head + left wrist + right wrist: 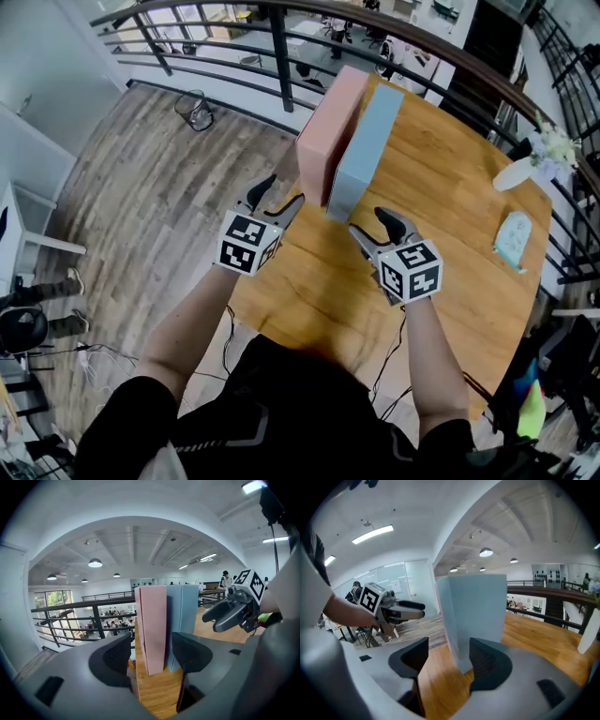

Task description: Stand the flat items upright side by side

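Note:
Two flat boxes stand upright side by side at the near left of the round wooden table (450,178): a pink box (328,131) on the left and a light blue box (367,150) touching its right face. My left gripper (281,190) is open just short of the pink box's (153,630) near edge, without touching it. The left gripper (150,656) has empty jaws. My right gripper (368,221) is open in front of the blue box (476,611), which stands just beyond its jaws. The right gripper (449,656) holds nothing.
A white vase with flowers (527,167) and a small pale blue object (513,239) lie at the table's right side. A dark metal railing (281,47) runs behind the table. The table's left edge (267,258) drops to wood flooring.

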